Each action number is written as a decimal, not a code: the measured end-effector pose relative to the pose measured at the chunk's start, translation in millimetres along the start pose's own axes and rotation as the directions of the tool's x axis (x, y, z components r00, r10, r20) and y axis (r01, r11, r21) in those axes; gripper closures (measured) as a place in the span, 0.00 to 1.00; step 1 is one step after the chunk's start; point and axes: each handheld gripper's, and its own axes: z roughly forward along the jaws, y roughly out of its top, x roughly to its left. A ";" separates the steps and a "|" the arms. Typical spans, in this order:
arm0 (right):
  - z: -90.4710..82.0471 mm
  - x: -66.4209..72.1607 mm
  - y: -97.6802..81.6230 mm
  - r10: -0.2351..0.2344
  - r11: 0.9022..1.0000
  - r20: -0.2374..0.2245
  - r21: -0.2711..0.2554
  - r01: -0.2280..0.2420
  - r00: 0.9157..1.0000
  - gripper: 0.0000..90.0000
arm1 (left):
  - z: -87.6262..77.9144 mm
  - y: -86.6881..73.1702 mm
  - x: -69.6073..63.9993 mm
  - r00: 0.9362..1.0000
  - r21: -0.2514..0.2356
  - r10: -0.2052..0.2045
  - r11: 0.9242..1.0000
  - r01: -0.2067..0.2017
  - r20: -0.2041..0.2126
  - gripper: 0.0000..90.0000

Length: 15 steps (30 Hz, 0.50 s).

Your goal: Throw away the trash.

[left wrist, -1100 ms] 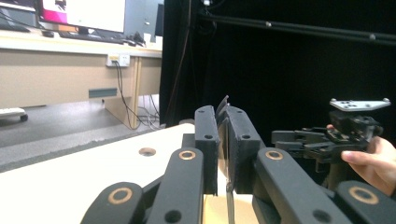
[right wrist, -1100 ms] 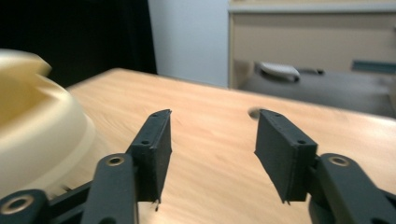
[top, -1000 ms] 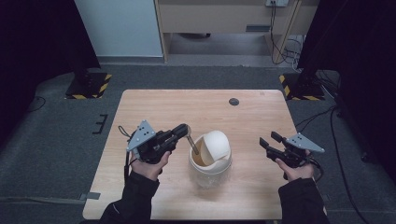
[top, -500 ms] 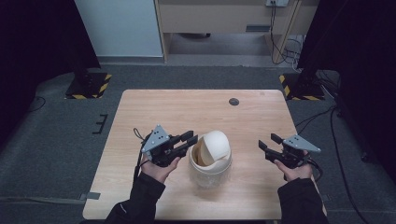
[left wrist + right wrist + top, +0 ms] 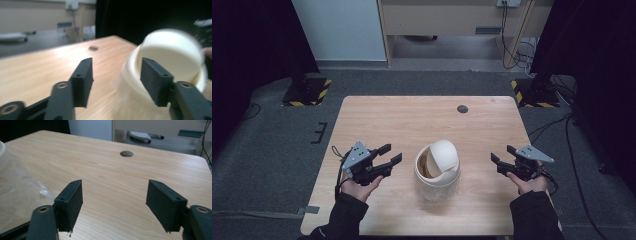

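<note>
your left gripper (image 5: 389, 155) has pulled back from the cream swing-lid bin (image 5: 437, 167) and now sits apart from it on its left, jaws spread wide with nothing between them. your right gripper (image 5: 503, 159) hovers on the bin's other side, jaws parted and empty too. the bin stands between your hands near the front of the wooden table (image 5: 412, 120), lid tilted. a round cable hole (image 5: 462, 109) lies toward the far edge. beyond are grey carpet, hazard-striped stand bases (image 5: 305, 90) and loose cables (image 5: 522, 47).
</note>
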 end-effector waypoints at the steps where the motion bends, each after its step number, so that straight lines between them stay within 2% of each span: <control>1: 0.0 0.0 0.0 0.000 1.000 0.000 0.000 0.000 1.000 0.30 | -2.2 -5.4 5.2 1.000 0.019 -0.008 1.000 0.008 -0.015 0.45; 4: 2.7 -2.8 -5.1 0.007 0.999 0.016 0.041 -0.007 1.000 0.27 | -7.9 -23.7 20.9 0.998 0.082 -0.029 0.996 0.034 -0.064 0.35; 8: 5.6 -4.6 -9.2 -0.001 0.997 0.028 0.073 -0.001 1.000 0.25 | -11.4 -45.9 41.8 0.989 0.186 -0.070 0.978 0.093 -0.128 0.28; 13: 11.4 -8.6 -17.9 -0.020 0.991 0.046 0.130 0.014 0.999 0.22 | -13.2 -65.6 63.8 0.974 0.285 -0.057 0.951 0.119 -0.218 0.23; 15: 13.9 -11.9 -22.5 -0.019 0.987 0.053 0.158 0.011 0.998 0.20 | -13.9 -71.0 70.4 0.970 0.323 -0.023 0.941 0.104 -0.244 0.22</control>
